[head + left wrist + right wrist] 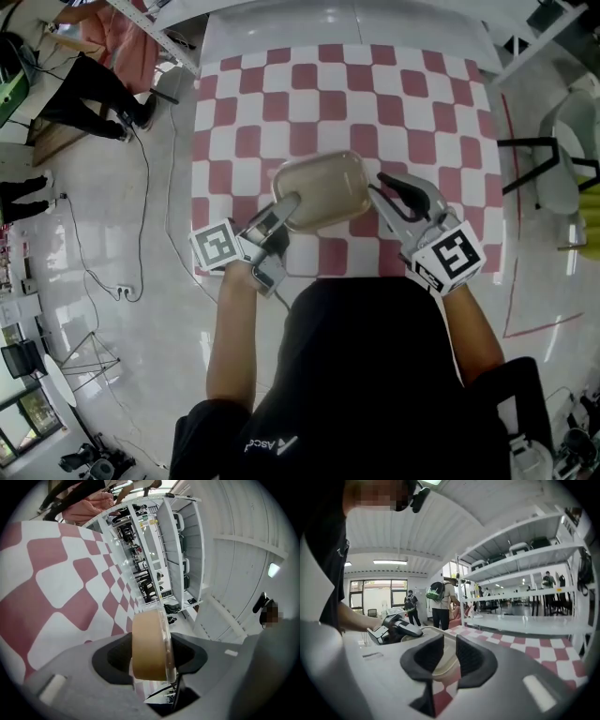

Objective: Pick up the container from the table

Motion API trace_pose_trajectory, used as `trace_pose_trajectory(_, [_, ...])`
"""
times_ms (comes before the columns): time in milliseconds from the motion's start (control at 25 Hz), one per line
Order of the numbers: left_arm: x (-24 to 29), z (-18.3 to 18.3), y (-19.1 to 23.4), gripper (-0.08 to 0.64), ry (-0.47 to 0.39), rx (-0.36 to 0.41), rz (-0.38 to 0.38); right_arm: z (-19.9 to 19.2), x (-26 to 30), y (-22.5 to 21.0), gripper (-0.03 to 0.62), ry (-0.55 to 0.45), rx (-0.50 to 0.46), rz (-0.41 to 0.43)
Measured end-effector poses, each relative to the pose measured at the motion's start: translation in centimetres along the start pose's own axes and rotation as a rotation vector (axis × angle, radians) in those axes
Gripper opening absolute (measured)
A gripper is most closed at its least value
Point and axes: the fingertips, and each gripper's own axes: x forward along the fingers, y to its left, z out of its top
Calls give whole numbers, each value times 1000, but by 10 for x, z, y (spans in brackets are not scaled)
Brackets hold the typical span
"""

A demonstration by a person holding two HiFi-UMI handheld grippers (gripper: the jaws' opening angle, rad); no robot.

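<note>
A beige container (319, 187) with a clear lid hangs above the red-and-white checked table (394, 94), carried between both grippers. My left gripper (286, 204) is shut on its near-left edge; in the left gripper view the container (149, 644) stands edge-on, filling the space between the jaws. My right gripper (375, 189) is shut on the right rim, and in the right gripper view the pale rim (438, 667) sits between the two dark pads. The left gripper (396, 627) shows across the container in that view.
White shelving (525, 573) stands beyond the table's far end. People (89, 80) stand on the glossy floor at upper left, with cables (122, 291) trailing there. A chair (553, 159) and red floor tape (511, 187) lie to the right.
</note>
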Motion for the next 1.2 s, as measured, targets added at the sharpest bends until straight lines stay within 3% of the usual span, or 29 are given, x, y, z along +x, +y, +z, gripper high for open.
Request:
trace_pose_trajectory(280, [0, 8, -24, 230, -35, 34, -38, 40, -13, 19, 9, -125, -141, -26])
trace_pose_trajectory(1200, [2, 4, -34, 227, -50, 19, -49, 49, -32, 13, 3, -164, -137, -83])
